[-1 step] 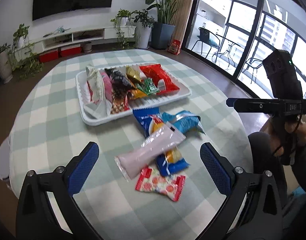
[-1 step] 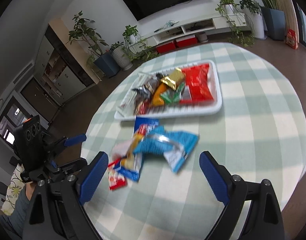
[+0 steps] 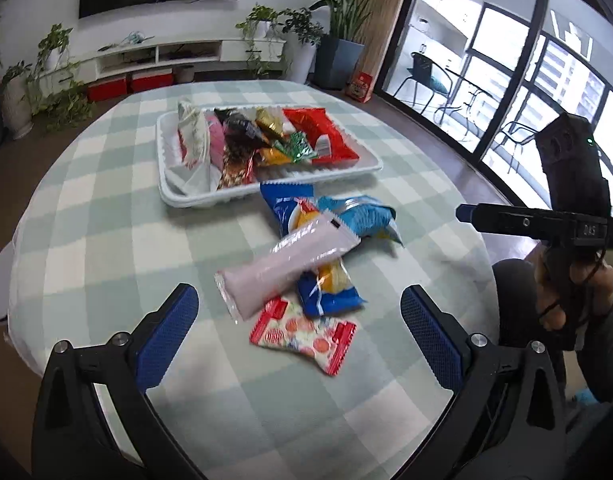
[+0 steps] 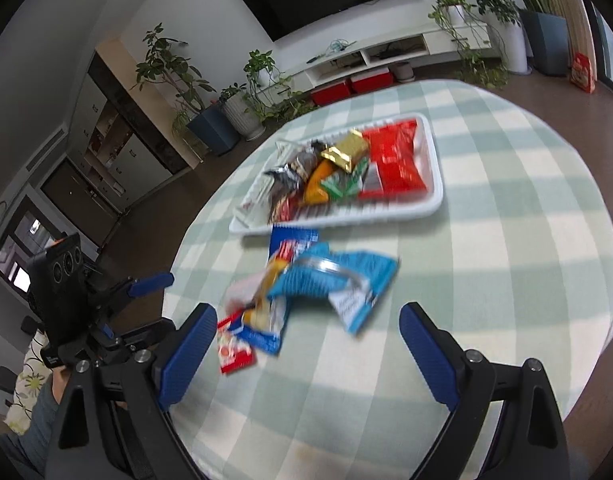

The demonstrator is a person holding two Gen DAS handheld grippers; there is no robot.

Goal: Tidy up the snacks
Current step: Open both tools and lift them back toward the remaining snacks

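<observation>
A white tray (image 3: 194,199) sits in the upper centre of the left wrist frame on a round table with a green-and-white checked cloth (image 3: 106,248). It holds a row of packets, among them a red packet (image 3: 320,136) at its right end, a gold-foil packet (image 3: 268,120), a green one (image 3: 300,148) and a white-and-red one (image 3: 192,136) at the left end.

Just below the tray, loose on the cloth, lies a small heap. A pale pink packet (image 3: 286,264) lies diagonally across a dark blue bag (image 3: 326,292) with a yellow picture. A light blue bag (image 3: 360,216) lies to its right, crumpled. A small red-and-white packet (image 3: 302,330) lies flat at the bottom of the heap, touching the dark blue bag.

The left gripper (image 3: 298,340) stands with its jaws wide apart and holds nothing. The red-and-white packet lies on the cloth between the blue pads; neither pad touches it.

In the right wrist view, which is blurred, the right gripper (image 4: 302,350) is empty and its jaws are opening. The light blue bag (image 4: 334,280) lies above and between its fingers, clear of both pads. The tray (image 4: 436,176) lies farther up the frame.
</observation>
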